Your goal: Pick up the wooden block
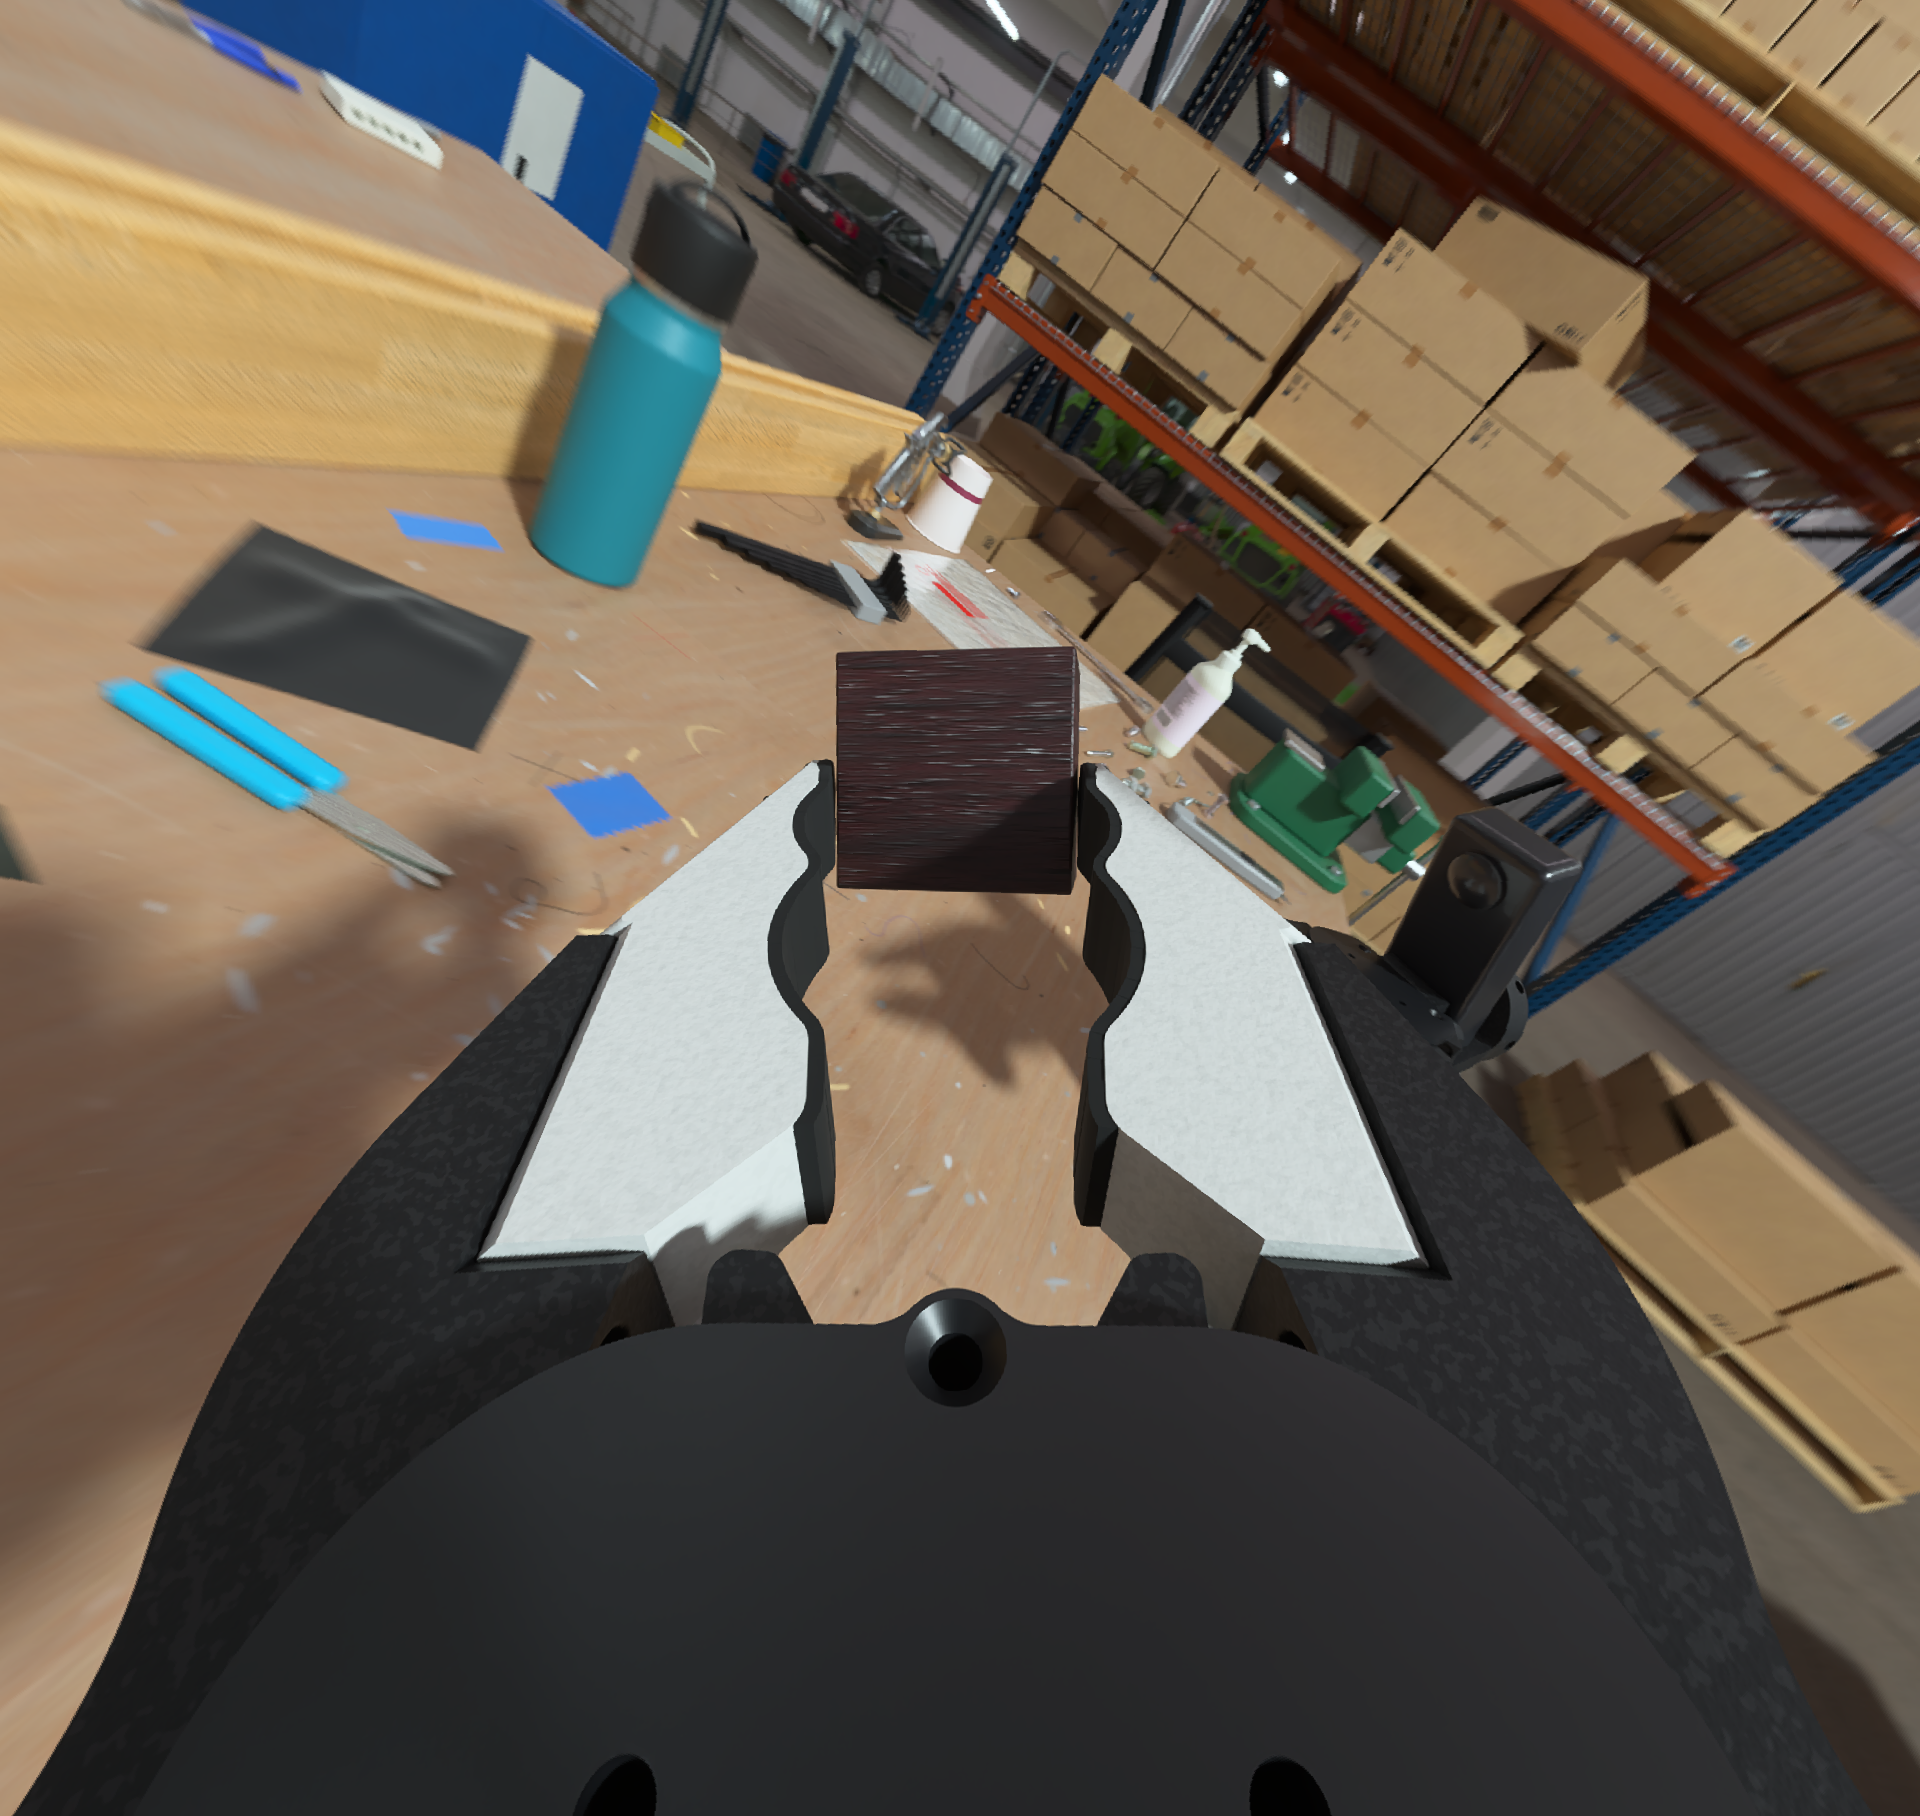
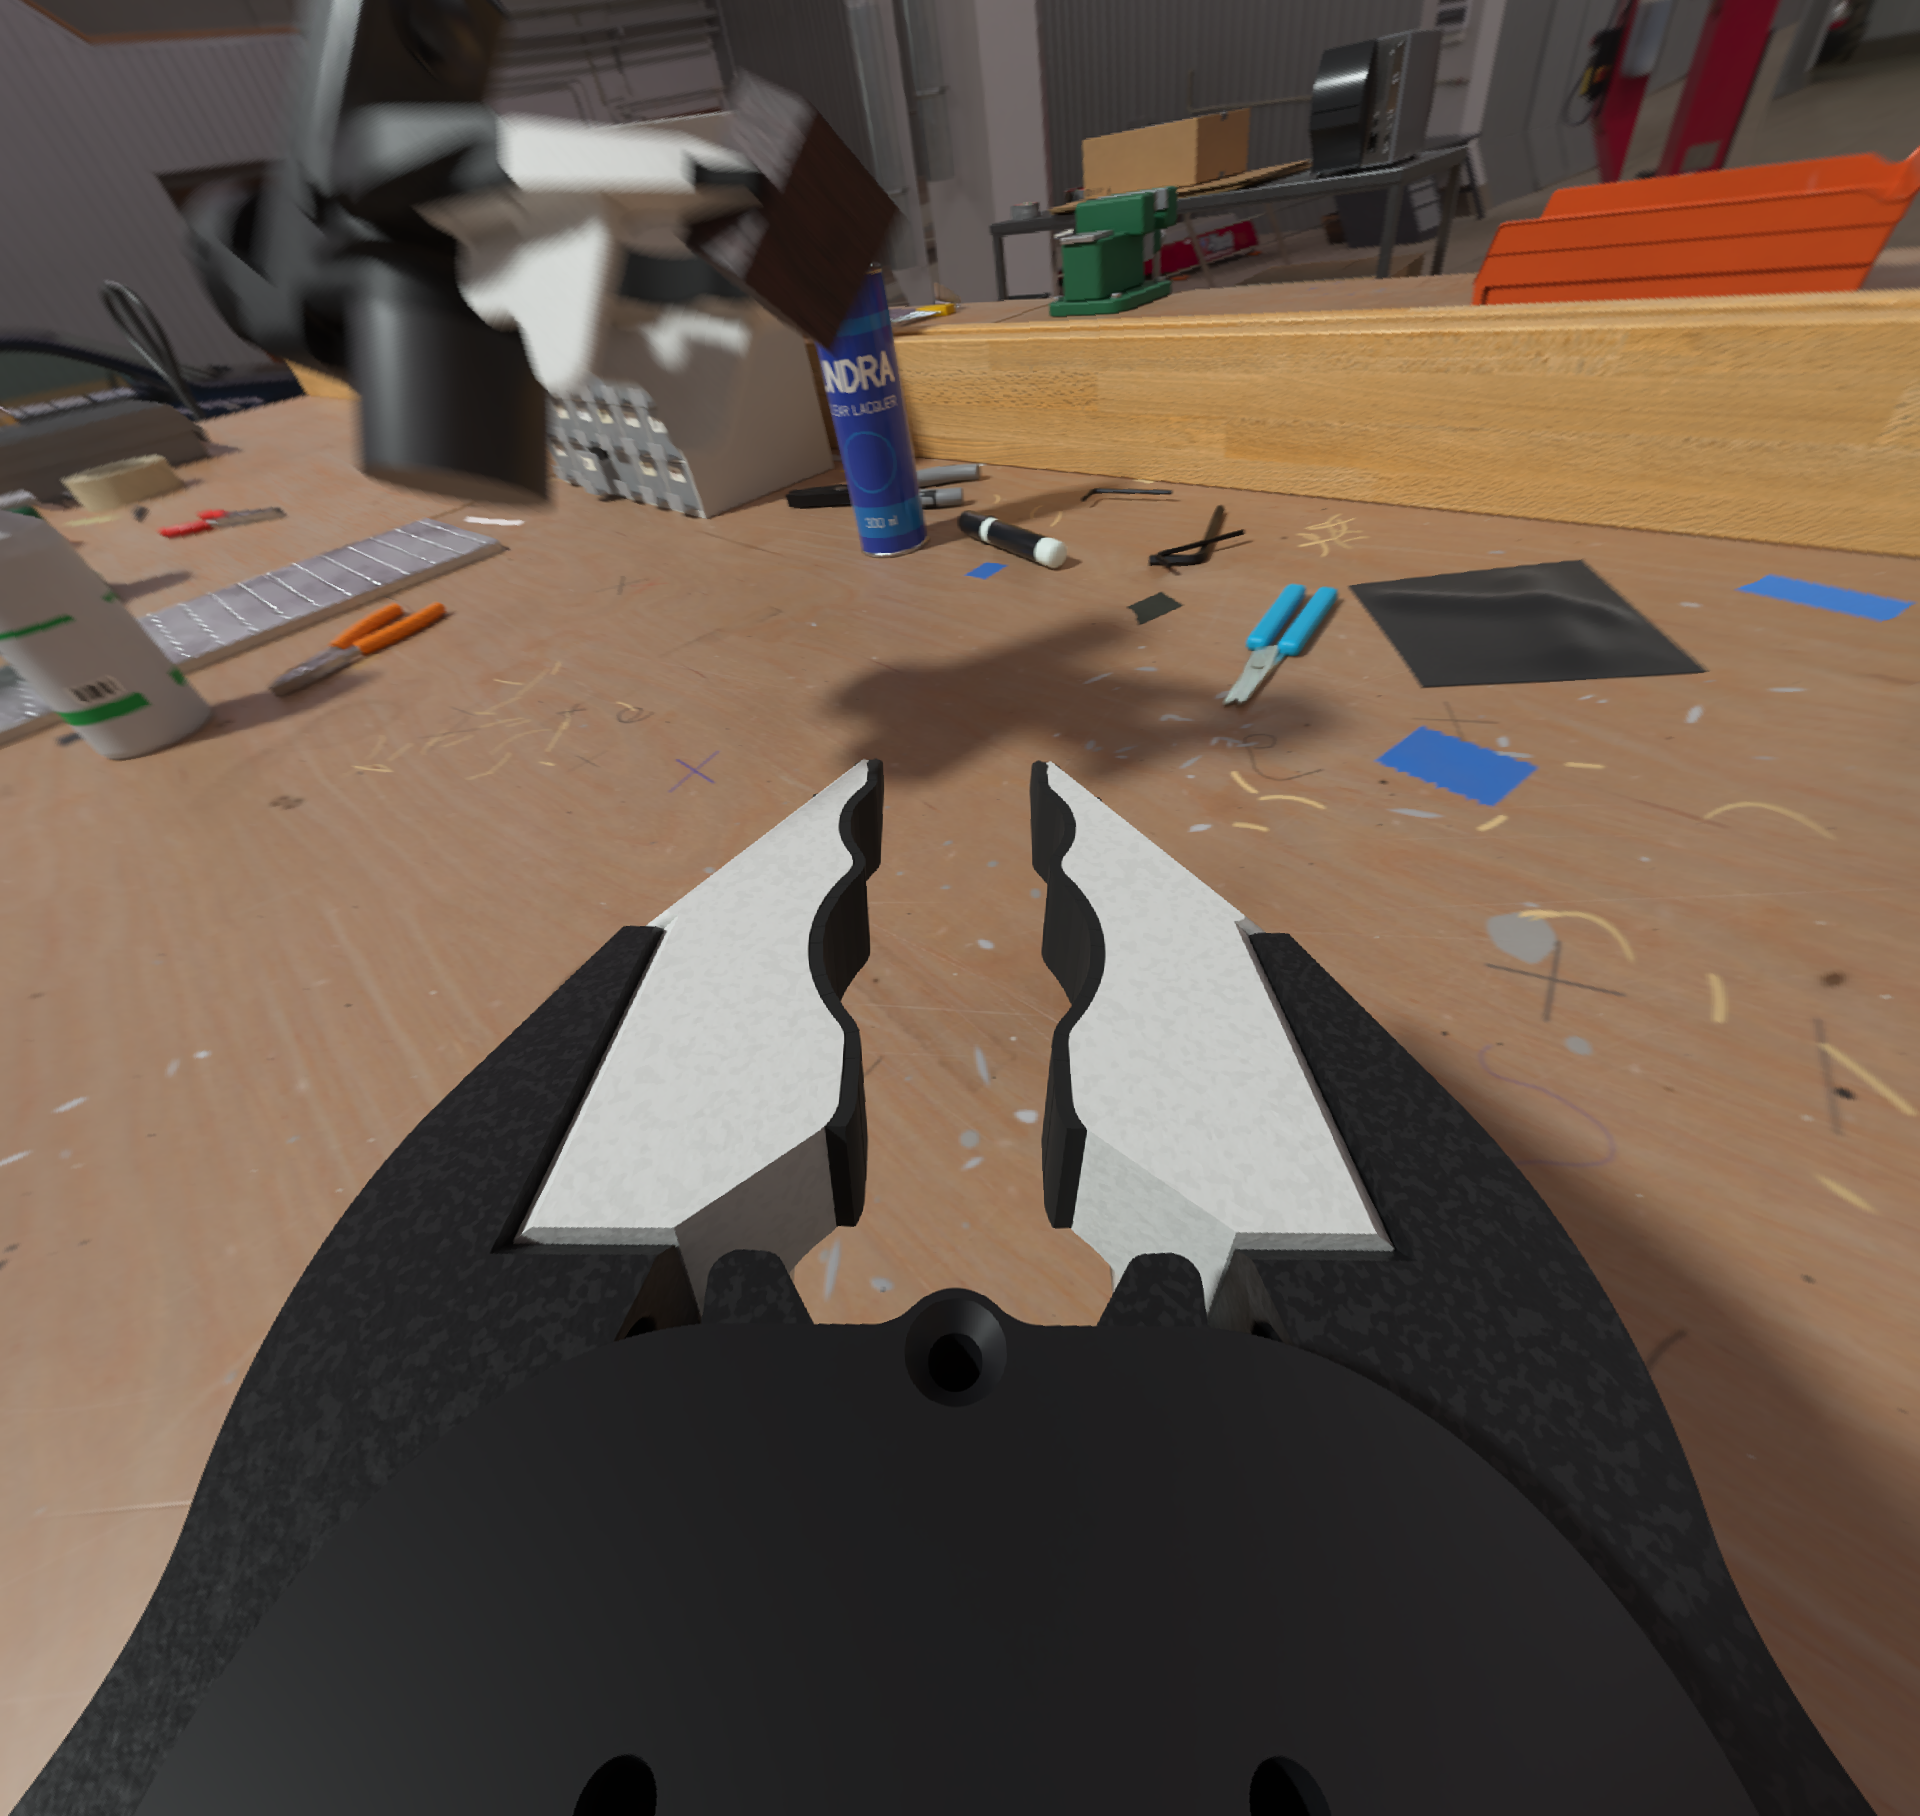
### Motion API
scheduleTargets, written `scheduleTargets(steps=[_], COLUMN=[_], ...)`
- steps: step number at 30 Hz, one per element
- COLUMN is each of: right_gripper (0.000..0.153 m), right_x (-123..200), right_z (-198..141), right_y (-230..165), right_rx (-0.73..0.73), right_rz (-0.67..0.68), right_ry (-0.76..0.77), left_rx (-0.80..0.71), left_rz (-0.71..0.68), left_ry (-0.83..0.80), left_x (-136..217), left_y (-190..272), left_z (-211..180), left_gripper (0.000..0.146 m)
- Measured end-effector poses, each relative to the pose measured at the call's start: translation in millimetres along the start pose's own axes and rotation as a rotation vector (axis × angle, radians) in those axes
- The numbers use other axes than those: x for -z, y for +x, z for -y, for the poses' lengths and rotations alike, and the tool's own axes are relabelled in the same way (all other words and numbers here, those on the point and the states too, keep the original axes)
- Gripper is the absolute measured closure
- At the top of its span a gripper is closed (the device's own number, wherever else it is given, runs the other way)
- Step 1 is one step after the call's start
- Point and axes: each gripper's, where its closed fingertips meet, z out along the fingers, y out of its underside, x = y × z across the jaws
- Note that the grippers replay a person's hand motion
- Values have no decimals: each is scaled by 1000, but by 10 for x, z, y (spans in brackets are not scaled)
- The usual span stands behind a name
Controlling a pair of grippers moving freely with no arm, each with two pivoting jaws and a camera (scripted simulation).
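Observation:
My left gripper (image 1: pixel 956 795) is shut on the dark brown wooden block (image 1: pixel 954 764), clamped between its fingertips and held above the wooden table (image 1: pixel 312 1039), where it casts a shadow. In the right wrist view the left gripper (image 2: pixel 727 197) shows blurred at the upper left, high over the table, with the wooden block (image 2: pixel 810 218) in its jaws. My right gripper (image 2: pixel 956 790) is open and empty, low over the table (image 2: pixel 520 883), with nothing between its fingers. The right gripper's black body (image 1: pixel 1486 925) shows at the right edge of the left wrist view.
A teal bottle (image 1: pixel 634 416), a black sheet (image 1: pixel 343 634) and blue-handled pliers (image 1: pixel 249 748) lie left of the block. A long wooden beam (image 2: pixel 1455 405) crosses the table's back. A blue spray can (image 2: pixel 873 416), orange pliers (image 2: pixel 364 639), a white bottle (image 2: pixel 83 644) and a green vise (image 1: pixel 1330 810) stand around.

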Motion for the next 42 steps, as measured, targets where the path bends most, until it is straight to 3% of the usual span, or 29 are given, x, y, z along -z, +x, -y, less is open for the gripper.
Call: scheduleTargets(steps=[3,7,18,42], right_gripper=[120,120,121,121], right_x=[-2,-27,-111,-117], right_z=[-7,-84,-278,-321], right_y=[-39,-71,-164,5], right_rx=[-19,48,106,76], right_rz=[31,29,48,11], right_ry=[-1,-27,-97,-105], left_rx=[101,320,475,369], left_rz=[-9,-39,-136,-165], left_ry=[-19,-34,10,-159], left_x=[-324,-481,-406,-546], left_y=[-197,-412,-518,-311], left_z=[-421,-798,-845,-1118], left_gripper=[99,99,99,99])
